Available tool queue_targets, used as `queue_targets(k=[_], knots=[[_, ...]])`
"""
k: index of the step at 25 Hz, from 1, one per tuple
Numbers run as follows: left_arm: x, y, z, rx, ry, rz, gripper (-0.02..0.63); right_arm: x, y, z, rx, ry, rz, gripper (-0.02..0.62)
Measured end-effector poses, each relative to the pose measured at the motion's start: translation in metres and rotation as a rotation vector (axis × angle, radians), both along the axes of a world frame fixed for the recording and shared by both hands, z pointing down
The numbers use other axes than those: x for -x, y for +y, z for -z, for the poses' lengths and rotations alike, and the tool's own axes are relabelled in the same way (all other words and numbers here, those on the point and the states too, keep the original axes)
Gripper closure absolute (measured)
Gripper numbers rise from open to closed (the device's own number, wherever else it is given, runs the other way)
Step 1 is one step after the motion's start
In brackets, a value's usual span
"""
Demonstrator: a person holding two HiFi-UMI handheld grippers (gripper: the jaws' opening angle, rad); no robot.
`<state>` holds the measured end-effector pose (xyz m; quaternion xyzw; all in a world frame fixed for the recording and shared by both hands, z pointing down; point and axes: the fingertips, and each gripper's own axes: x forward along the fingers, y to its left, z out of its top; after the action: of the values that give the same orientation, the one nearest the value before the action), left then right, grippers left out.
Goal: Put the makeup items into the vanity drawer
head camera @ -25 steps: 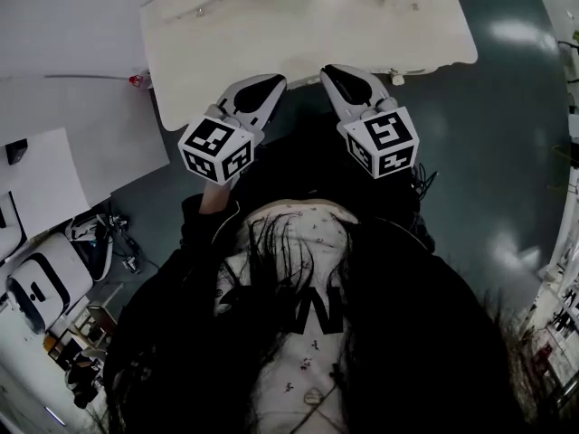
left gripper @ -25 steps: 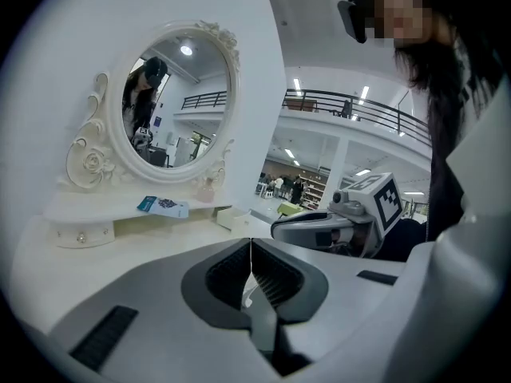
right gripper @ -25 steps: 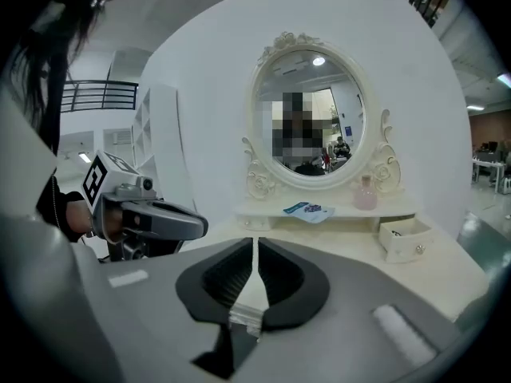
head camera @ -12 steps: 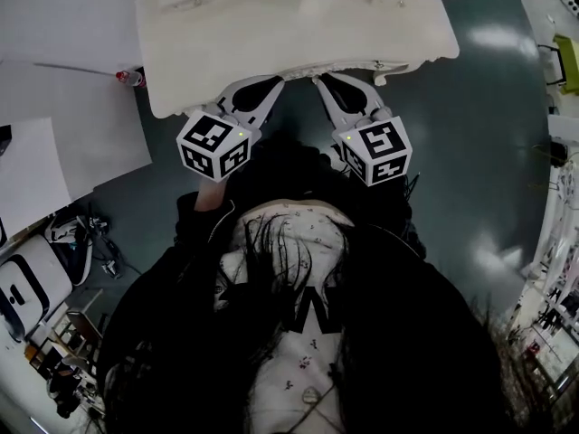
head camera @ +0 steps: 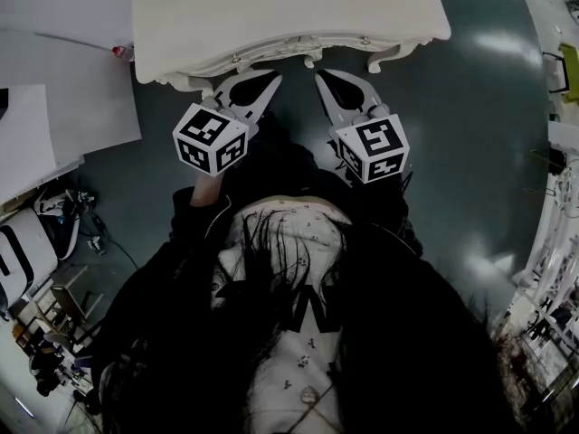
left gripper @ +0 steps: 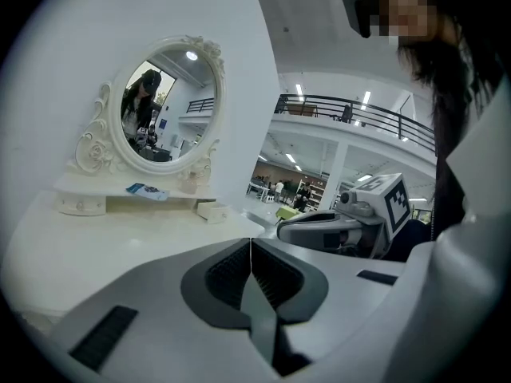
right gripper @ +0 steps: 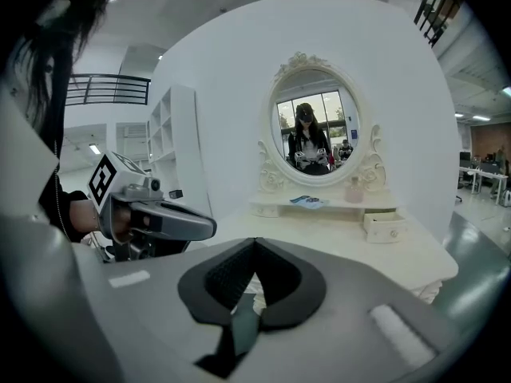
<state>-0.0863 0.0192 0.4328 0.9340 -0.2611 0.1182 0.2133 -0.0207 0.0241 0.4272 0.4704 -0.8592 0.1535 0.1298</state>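
The white vanity table (head camera: 289, 16) fills the top of the head view, its front edge carrying small knobs (head camera: 235, 59). Just below that edge my left gripper (head camera: 274, 79) and right gripper (head camera: 318, 76) hang side by side, both shut and holding nothing. In the right gripper view an oval mirror (right gripper: 315, 122) stands at the back, with a blue packet (right gripper: 307, 201) and a pink bottle (right gripper: 354, 190) on its shelf. Beside them a small drawer (right gripper: 383, 224) stands slightly open. The left gripper view shows the same mirror (left gripper: 164, 106), blue packet (left gripper: 146, 191) and small drawer (left gripper: 214, 211).
White sheets (head camera: 54, 107) lie to the left of the vanity, and equipment with cables (head camera: 36, 242) sits at lower left. A white shelving unit (right gripper: 172, 150) stands left of the table. The dark glossy floor (head camera: 488, 134) stretches to the right.
The vanity has slid up the head view, so both grippers now sit just in front of its edge instead of over the top. Both stay shut.
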Motion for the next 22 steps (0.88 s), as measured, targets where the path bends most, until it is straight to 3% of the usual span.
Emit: queue_targets(k=[9, 22], knots=[[-0.033, 0.080, -0.004, 0.002, -0.018, 0.018, 0.606, -0.018, 0.076, -0.006, 0.002, -0.002, 0.069, 0.586], [-0.016, 0.129, -0.001, -0.027, -0.020, 0.057, 0.606, 0.007, 0.126, -0.007, -0.028, 0.055, 0.154, 0.586]])
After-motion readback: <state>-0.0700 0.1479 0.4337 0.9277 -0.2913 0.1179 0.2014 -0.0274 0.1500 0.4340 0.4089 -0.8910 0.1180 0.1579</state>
